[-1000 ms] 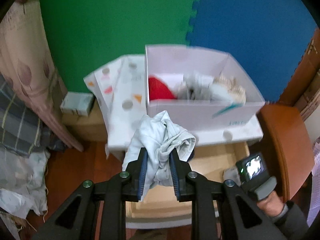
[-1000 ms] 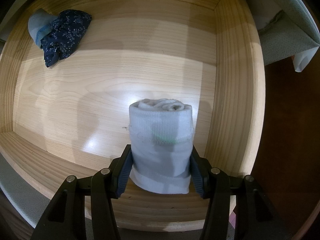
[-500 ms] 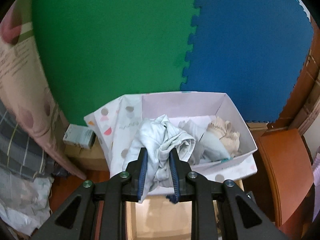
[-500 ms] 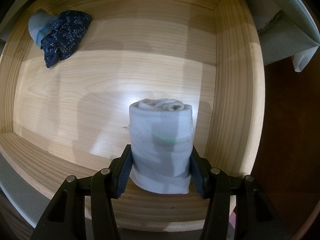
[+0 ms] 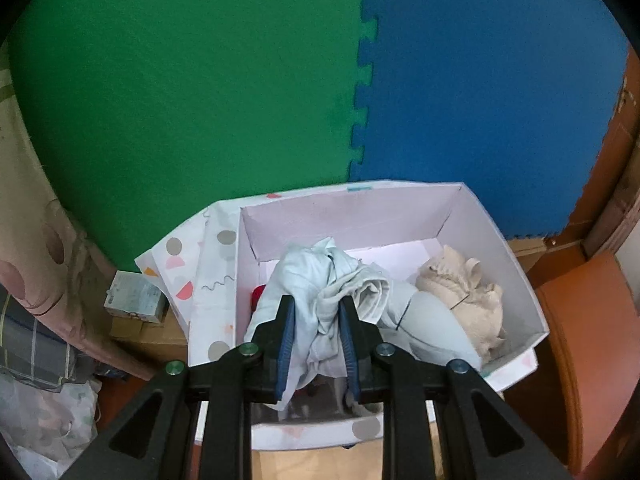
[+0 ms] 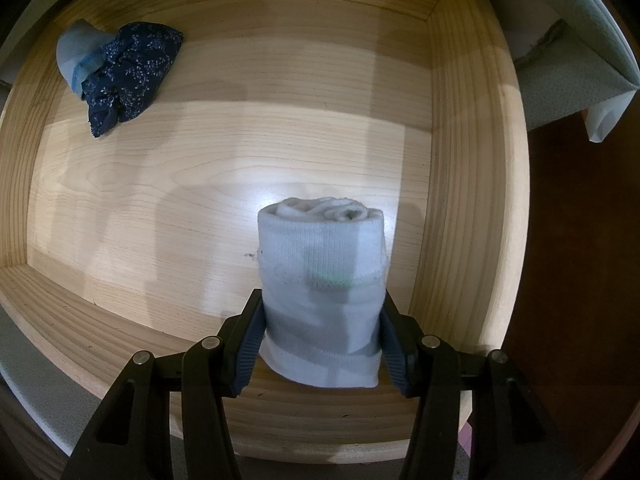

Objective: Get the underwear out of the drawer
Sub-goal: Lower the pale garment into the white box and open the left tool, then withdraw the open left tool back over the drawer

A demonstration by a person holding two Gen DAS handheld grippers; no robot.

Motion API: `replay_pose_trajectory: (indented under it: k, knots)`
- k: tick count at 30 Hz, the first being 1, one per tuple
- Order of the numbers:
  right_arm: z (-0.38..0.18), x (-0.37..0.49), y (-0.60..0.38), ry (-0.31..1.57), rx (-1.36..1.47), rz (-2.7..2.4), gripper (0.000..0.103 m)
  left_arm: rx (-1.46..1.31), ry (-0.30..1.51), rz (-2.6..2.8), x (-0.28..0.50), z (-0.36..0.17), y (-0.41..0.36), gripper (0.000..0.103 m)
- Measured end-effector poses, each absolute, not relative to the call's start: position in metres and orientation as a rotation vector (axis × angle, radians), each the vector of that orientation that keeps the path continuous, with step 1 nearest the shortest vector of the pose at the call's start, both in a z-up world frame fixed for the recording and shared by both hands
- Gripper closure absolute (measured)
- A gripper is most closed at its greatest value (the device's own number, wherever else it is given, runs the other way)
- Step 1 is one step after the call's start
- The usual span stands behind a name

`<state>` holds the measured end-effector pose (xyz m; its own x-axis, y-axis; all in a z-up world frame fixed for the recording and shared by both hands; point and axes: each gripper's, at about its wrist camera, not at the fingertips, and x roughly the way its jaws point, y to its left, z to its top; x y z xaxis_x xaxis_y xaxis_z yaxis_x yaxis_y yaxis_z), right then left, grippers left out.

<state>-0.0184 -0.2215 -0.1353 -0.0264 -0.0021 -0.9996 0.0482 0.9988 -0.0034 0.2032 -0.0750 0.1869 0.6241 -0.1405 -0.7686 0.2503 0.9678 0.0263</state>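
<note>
My left gripper (image 5: 316, 312) is shut on crumpled pale blue-grey underwear (image 5: 320, 280) and holds it over the white cardboard box (image 5: 516, 264). The box holds a beige garment (image 5: 460, 296), a pale grey garment (image 5: 432, 328) and something red (image 5: 259, 292). My right gripper (image 6: 320, 320) is shut on a rolled white garment (image 6: 322, 284) inside the wooden drawer (image 6: 460, 200), near its front right corner. A navy patterned piece with a light blue part (image 6: 124, 72) lies at the drawer's back left.
Green and blue foam mats (image 5: 280, 80) cover the wall behind the box. A small carton (image 5: 134, 298) sits left of the box, with bedding (image 5: 36, 344) at far left. An orange-brown chair (image 5: 588, 340) stands at right. Dark floor (image 6: 580, 280) lies right of the drawer.
My left gripper has lifted the pale underwear up from the drawer and forward over the white box. My right gripper and the rolled garment have not moved.
</note>
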Motion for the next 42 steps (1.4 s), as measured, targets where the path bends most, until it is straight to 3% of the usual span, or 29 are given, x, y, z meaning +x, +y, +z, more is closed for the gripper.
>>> replay_pose_trajectory:
  k: [10,18,33,42]
  knots:
    - [-0.135,-0.018,-0.221,1.597,0.036,-0.041,0.052,0.161,0.958,-0.201,0.218,0.140,-0.086,0.080]
    - [-0.135,-0.018,-0.221,1.597,0.036,-0.042,0.052,0.162,0.969,-0.163,0.217,0.142,-0.085,0.062]
    - [-0.132,-0.016,-0.219,1.600,0.033,-0.051,0.052,0.162,0.908,-0.188,0.166,0.170,-0.048,0.059]
    - [-0.130,-0.018,-0.225,1.596,0.039,-0.054,0.052,0.135,0.936,-0.180,0.108,0.148,-0.007,0.059]
